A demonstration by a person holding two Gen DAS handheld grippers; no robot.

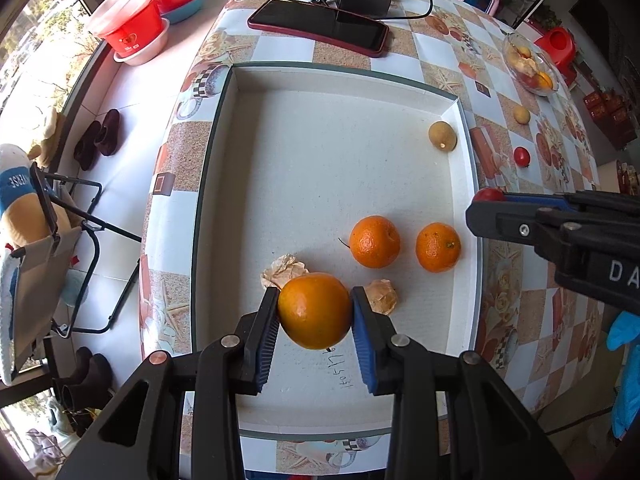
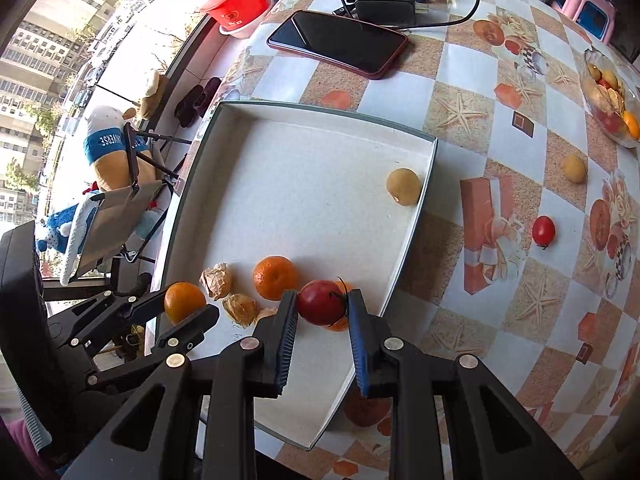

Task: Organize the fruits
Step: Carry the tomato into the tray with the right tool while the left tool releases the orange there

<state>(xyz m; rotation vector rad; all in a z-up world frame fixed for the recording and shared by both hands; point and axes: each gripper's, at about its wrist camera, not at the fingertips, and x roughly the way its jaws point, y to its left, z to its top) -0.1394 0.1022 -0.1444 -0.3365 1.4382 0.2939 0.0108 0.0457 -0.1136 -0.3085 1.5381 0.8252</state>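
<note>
My left gripper (image 1: 315, 310) is shut on an orange (image 1: 315, 311) and holds it over the near part of the white tray (image 1: 224, 128); it also shows in the right wrist view (image 2: 185, 302). My right gripper (image 2: 322, 304) is shut on a red tomato (image 2: 320, 302) above the tray's right side. In the tray lie two oranges (image 1: 374, 241) (image 1: 438, 247), two papery husked fruits (image 1: 285, 270) (image 1: 383, 296) and a tan round fruit (image 1: 442, 136). One orange (image 2: 275, 278) sits just left of the held tomato; another is mostly hidden behind it.
On the checked tablecloth right of the tray lie a red tomato (image 2: 543, 231) and a yellow fruit (image 2: 573, 168). A glass bowl of fruit (image 2: 608, 100) stands at the far right. A phone (image 2: 338, 43), a charger (image 2: 384, 6) and blue gloves lie beyond the tray.
</note>
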